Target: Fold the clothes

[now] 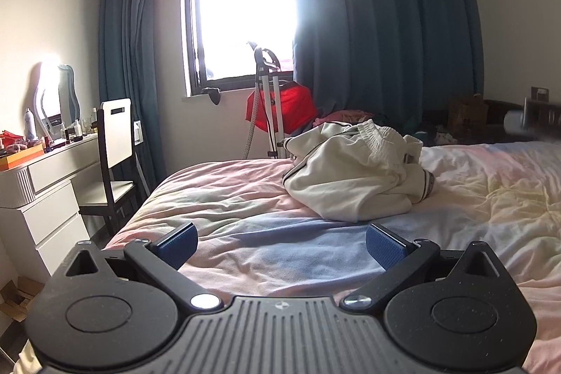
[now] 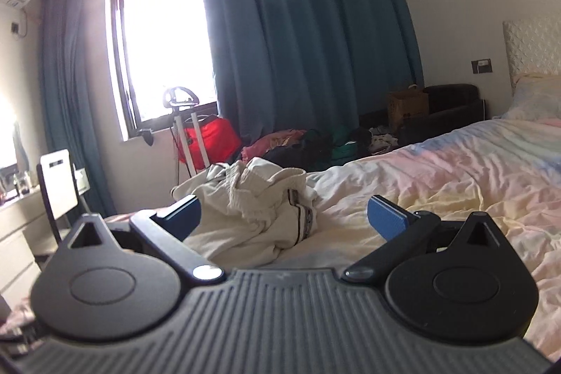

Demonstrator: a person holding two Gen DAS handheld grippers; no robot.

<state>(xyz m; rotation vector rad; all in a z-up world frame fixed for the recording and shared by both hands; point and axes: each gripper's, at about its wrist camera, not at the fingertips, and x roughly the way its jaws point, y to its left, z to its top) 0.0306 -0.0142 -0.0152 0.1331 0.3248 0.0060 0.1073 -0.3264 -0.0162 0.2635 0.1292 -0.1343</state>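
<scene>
Both wrist views look low across the bed (image 1: 245,198) toward the shared window (image 2: 164,44).

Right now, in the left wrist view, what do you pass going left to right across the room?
Dressing table → white chair → window → red bag → cream garment on the bed → brown paper bag.
</scene>
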